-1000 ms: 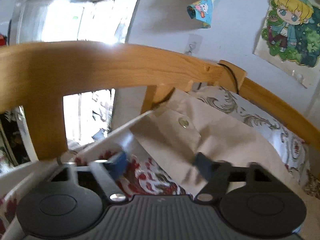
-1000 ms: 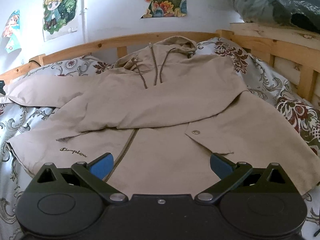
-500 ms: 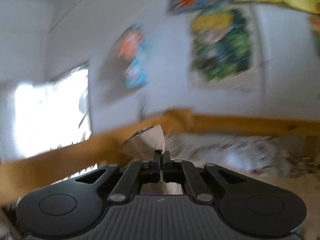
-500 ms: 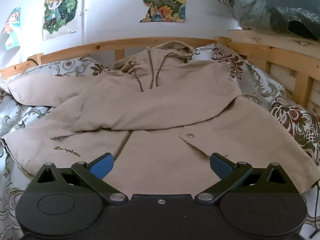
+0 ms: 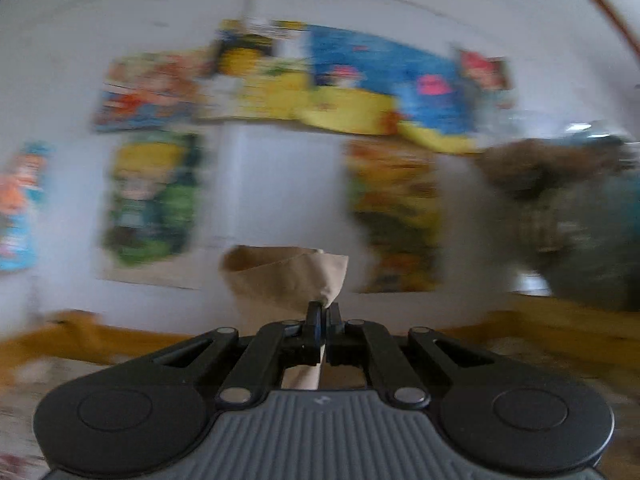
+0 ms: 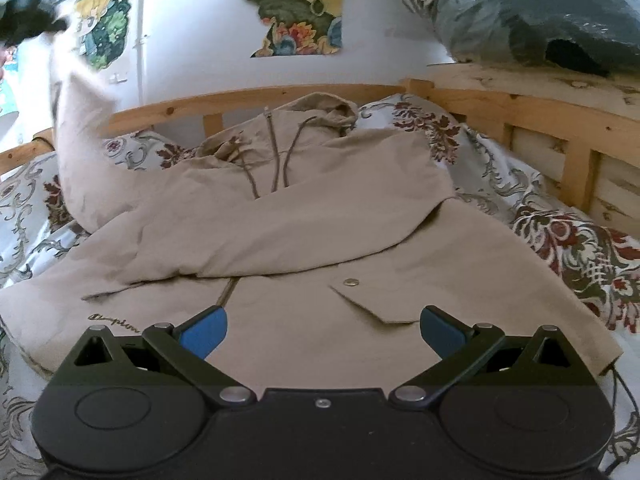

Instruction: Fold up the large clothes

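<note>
A beige hooded jacket (image 6: 304, 248) lies front up on the bed, its hood toward the headboard and one sleeve folded across the chest. My left gripper (image 5: 323, 320) is shut on the cuff of the other sleeve (image 5: 288, 276), held up in the air; the left wrist view is blurred. In the right wrist view that sleeve (image 6: 76, 144) rises from the bed at the far left toward the blurred left gripper (image 6: 28, 16). My right gripper (image 6: 320, 330) hangs open just above the jacket's lower front, with nothing between its blue pads (image 6: 204, 332).
A floral bedsheet (image 6: 560, 240) covers the bed. A wooden headboard rail (image 6: 256, 98) runs behind the hood, and a wooden side rail (image 6: 560, 140) stands at the right with bagged bedding (image 6: 540, 12) on top. Posters (image 6: 296, 4) hang on the white wall.
My left gripper has closed on the sleeve cuff, lifted it off the bed and swung from the bed's corner toward the wall. The right gripper has stayed open over the jacket.
</note>
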A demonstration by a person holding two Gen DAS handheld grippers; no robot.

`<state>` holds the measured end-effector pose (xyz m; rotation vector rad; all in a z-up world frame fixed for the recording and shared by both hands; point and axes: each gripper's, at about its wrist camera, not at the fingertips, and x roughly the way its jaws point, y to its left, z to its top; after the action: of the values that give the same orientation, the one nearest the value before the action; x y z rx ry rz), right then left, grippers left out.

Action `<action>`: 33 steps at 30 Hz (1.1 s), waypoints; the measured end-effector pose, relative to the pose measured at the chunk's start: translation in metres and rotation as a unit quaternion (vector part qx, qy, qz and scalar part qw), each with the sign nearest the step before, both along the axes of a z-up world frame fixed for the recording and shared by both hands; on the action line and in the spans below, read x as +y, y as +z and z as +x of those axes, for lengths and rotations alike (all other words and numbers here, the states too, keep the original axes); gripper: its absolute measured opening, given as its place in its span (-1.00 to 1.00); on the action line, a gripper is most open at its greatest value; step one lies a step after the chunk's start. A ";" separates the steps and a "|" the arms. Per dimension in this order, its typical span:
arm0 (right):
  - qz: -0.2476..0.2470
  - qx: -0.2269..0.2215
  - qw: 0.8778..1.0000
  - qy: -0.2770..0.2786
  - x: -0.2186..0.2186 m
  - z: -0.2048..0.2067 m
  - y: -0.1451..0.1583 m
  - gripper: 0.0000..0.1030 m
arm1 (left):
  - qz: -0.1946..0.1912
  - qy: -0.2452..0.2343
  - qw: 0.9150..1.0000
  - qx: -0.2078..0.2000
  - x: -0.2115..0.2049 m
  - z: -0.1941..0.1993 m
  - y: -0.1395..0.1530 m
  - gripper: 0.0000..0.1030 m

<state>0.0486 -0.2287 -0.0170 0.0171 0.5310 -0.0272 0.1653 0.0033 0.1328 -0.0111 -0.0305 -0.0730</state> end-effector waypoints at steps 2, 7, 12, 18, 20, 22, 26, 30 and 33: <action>0.001 -0.005 1.000 -0.008 -0.004 -0.001 0.001 0.99 | -0.002 -0.056 0.998 0.020 -0.033 0.005 -0.010 -0.99; -0.006 -0.016 0.999 -0.040 -0.017 -0.007 0.001 0.99 | -0.050 -0.199 0.969 0.140 -0.094 0.033 -0.058 -0.97; 0.003 -0.011 0.999 -0.048 -0.032 -0.013 -0.004 0.99 | -0.143 -0.242 0.918 0.279 -0.095 0.067 -0.117 -0.68; 0.005 -0.002 0.999 -0.035 -0.031 -0.015 -0.010 0.99 | -0.142 -0.207 0.927 0.280 -0.045 0.050 -0.134 0.63; 0.005 -0.001 0.999 -0.034 -0.030 -0.012 -0.010 0.99 | -0.126 -0.185 0.930 0.291 -0.025 0.045 -0.133 0.65; 0.002 -0.003 0.999 -0.033 -0.029 -0.009 -0.007 0.99 | -0.108 -0.151 0.933 0.309 -0.006 0.033 -0.131 0.68; -0.017 -0.004 1.000 -0.026 -0.026 0.001 -0.001 0.99 | -0.049 -0.077 0.930 0.355 0.027 0.024 -0.138 0.96; -0.048 0.011 0.999 -0.013 -0.024 0.012 -0.002 0.99 | 0.051 -0.009 0.928 0.368 0.050 0.015 -0.150 0.96; -0.061 0.028 0.998 -0.016 -0.021 0.019 -0.006 0.99 | 0.051 0.033 0.936 0.346 0.066 0.015 -0.158 0.99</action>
<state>0.0676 -0.2500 -0.0225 -0.0939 0.5841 -0.0913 0.1801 0.0690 -0.0252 0.0683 0.6794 -0.0011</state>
